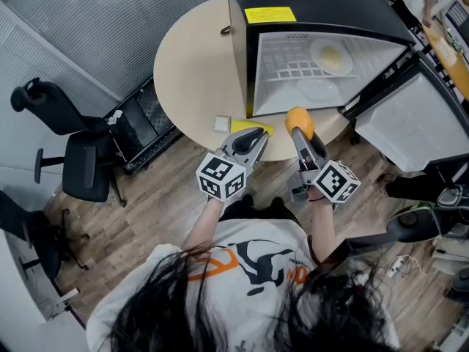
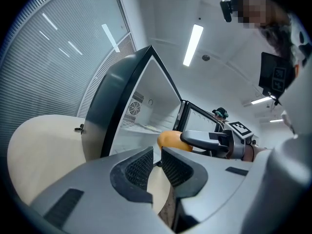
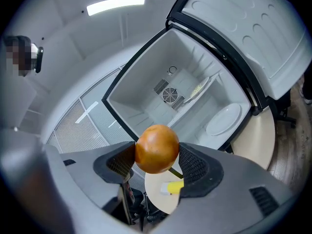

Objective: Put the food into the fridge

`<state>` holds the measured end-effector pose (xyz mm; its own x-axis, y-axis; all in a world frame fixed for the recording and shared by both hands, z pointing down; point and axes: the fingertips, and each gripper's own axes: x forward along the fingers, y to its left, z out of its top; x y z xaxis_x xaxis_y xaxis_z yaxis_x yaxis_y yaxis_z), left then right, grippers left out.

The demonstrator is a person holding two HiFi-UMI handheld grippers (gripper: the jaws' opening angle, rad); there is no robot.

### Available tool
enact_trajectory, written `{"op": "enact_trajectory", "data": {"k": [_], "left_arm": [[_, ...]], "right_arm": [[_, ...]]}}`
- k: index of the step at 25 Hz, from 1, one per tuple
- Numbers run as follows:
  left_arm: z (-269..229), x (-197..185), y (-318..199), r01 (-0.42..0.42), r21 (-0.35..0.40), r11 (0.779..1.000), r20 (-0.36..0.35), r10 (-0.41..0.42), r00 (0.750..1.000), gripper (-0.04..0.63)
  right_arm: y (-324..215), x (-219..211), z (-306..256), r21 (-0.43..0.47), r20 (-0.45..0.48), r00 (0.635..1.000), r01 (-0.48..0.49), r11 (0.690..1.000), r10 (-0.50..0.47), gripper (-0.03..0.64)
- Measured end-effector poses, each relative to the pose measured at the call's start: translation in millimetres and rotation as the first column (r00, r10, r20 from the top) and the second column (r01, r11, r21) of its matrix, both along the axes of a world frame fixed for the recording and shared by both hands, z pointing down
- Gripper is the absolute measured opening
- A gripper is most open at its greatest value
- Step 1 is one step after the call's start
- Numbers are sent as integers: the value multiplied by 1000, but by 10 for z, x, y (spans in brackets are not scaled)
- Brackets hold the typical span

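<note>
A black mini fridge (image 1: 308,6) stands open on the round table (image 1: 194,64), its door (image 1: 410,123) swung out to the right. My right gripper (image 1: 300,127) is shut on an orange (image 1: 299,121) just in front of the opening. In the right gripper view the orange (image 3: 156,148) sits between the pads (image 3: 195,164), with the fridge's white inside (image 3: 170,94) behind it. My left gripper (image 1: 249,139) hovers over the table's edge to the orange's left. Its jaws are almost together with nothing between them. From the left gripper (image 2: 157,167) the orange (image 2: 168,139) shows ahead.
Inside the fridge, a plate with food (image 1: 331,56) rests on the shelf and an empty white plate (image 1: 316,88) lies below. A yellow item (image 1: 258,128) and a small white one (image 1: 222,123) lie at the table's near edge. Office chairs (image 1: 80,160) stand at the left.
</note>
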<state>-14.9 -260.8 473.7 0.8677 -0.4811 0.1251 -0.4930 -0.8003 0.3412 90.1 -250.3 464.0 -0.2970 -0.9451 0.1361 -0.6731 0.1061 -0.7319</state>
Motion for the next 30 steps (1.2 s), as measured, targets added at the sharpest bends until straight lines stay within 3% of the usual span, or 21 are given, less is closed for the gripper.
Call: {"op": "enact_trajectory", "data": {"k": [11, 15, 19, 25, 30], "left_arm": [[-50, 30, -157, 107, 3, 994, 5, -107, 994, 49], [-61, 68, -220, 142, 8, 990, 12, -142, 990, 51], [-61, 100, -277, 172, 12, 985, 19, -172, 985, 49], [-72, 102, -350, 208, 19, 978, 33, -208, 978, 49], [-79, 124, -381, 221, 25, 975, 44, -222, 974, 49]], "right_arm": [[-494, 203, -245, 40, -89, 992, 90, 995, -86, 291], [-717, 181, -261, 44, -118, 980, 164, 985, -158, 291], [-997, 166, -364, 68, -201, 960, 214, 974, -197, 291], [-1420, 15, -359, 59, -359, 887, 333, 941, -291, 291], [-1755, -89, -334, 29, -541, 778, 397, 918, -319, 291]]}}
